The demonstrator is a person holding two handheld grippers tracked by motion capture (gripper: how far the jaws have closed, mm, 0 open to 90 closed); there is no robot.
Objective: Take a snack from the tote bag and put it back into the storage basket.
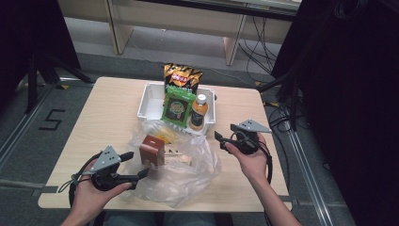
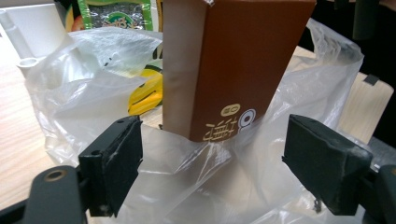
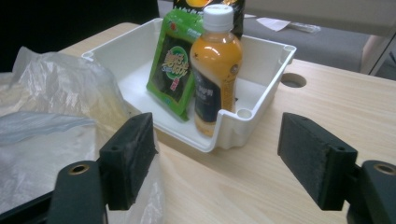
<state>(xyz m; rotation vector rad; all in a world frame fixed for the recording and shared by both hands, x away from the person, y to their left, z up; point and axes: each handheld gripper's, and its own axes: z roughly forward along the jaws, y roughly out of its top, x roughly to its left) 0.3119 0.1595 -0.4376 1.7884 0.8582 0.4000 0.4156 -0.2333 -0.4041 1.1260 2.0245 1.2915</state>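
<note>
High view: the left gripper sits released, jaws spread just short of the brown box, which stands on the plastic bag. Beyond the box, the right gripper is released too, facing the white tray holding a bottle.

A brown carton with gold print stands upright on a crumpled clear plastic bag, which spreads over the middle of the table toward its near edge. A yellow packet shows through the bag just behind the carton. A white tray sits near the far edge of the table, touching the bag. In it, a green snack packet leans beside an orange drink bottle with a white cap. A black and orange chip bag stands at the tray's far side.
</note>
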